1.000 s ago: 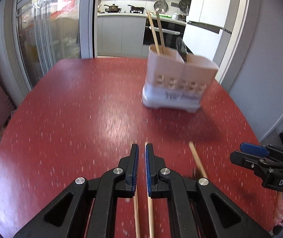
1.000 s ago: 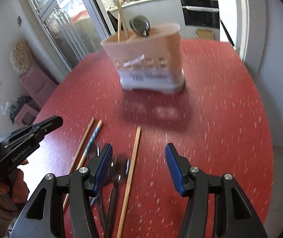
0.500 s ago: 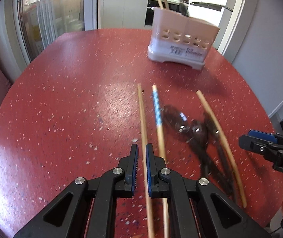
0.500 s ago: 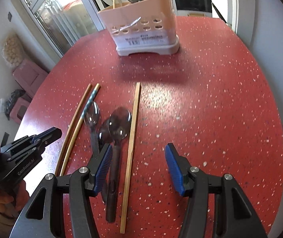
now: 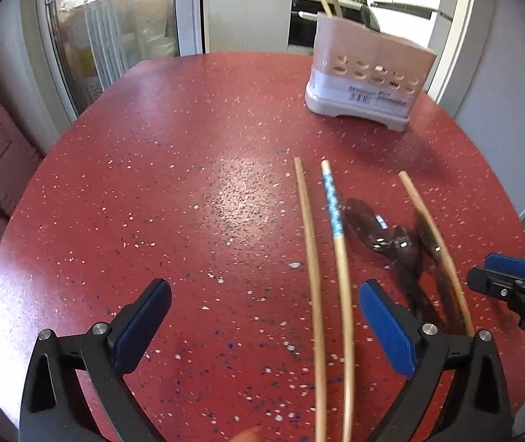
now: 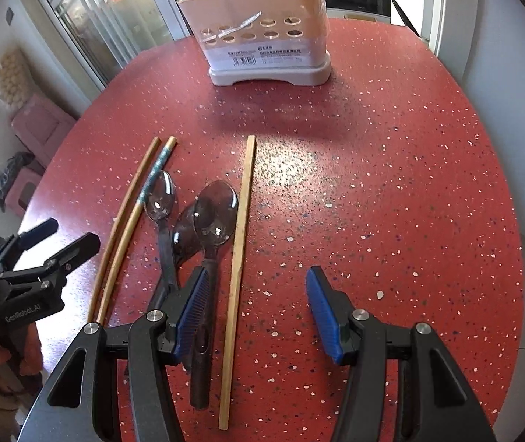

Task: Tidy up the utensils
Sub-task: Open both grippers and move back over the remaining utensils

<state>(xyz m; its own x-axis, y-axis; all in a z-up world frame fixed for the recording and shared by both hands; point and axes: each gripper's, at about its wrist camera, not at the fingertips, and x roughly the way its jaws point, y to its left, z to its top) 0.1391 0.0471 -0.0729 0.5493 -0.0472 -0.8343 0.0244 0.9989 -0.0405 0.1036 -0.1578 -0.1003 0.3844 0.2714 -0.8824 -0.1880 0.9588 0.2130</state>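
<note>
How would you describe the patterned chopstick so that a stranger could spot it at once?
On the red speckled table, in front of the beige utensil holder, lies a row of chopsticks and dark spoons. The patterned chopstick is second from the left; it alone has a blue band near its far end.

In the right wrist view the utensil holder (image 6: 268, 42) stands on the bench (image 6: 391, 184) at upper centre. Below it, left to right, lie two chopsticks (image 6: 124, 228) side by side, three spoons (image 6: 192, 228) overlapping, then a single chopstick (image 6: 238, 250).
</note>
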